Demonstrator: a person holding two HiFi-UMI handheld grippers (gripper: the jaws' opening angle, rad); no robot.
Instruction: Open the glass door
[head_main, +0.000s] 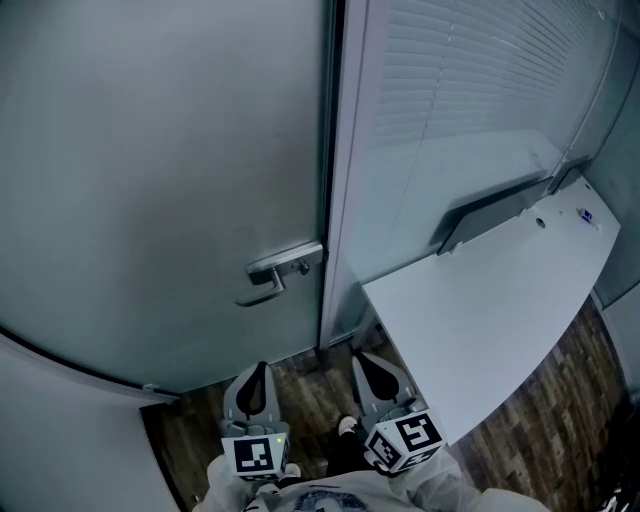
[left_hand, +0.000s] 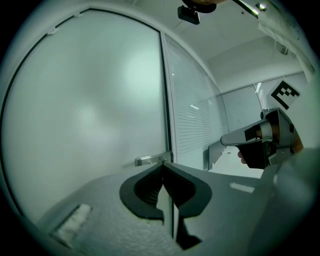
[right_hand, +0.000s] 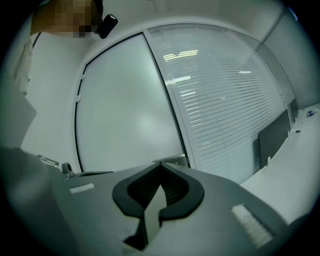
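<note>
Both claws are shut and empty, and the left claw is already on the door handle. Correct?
No. The left claw isn't on the handle; the head view shows it short of it, touching nothing. It and the right claw are shut and empty, as you said.

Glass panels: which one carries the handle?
The frosted panel on the left, handle at its right edge; the right panel shows blinds, no handle.
</note>
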